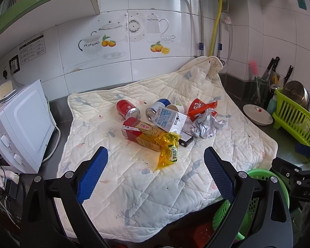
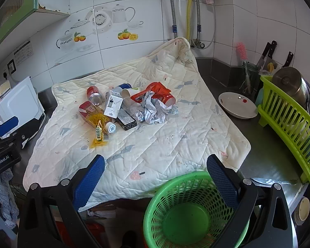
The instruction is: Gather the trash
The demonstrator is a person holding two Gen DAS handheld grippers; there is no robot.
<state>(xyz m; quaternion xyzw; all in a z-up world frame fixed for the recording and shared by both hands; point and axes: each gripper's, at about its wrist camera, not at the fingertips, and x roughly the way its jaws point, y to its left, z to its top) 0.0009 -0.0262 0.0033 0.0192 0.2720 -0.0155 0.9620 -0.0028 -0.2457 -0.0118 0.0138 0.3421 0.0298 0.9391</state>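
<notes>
Trash heaped mid-quilt [image 1: 146, 186] on the bench [image 2: 264, 155]
The green basket [image 2: 188, 217] sits off the quilt's near edge; carton [image 1: 141, 133], paper wad [image 1: 206, 125], red can [image 1: 127, 109] and yellow wrapper [image 1: 168, 150] touch in one pile; left tool [image 1: 156, 159] and right tool [image 2: 155, 165] both gape wide, holding nothing

Home kitchen: tiled wall [image 1: 155, 66] with teapot decals, microwave [image 1: 20, 128] on steel counter [image 2: 268, 155], dish rack [image 2: 289, 128], knives [image 2: 268, 51], gas pipe [image 1: 216, 24].
</notes>
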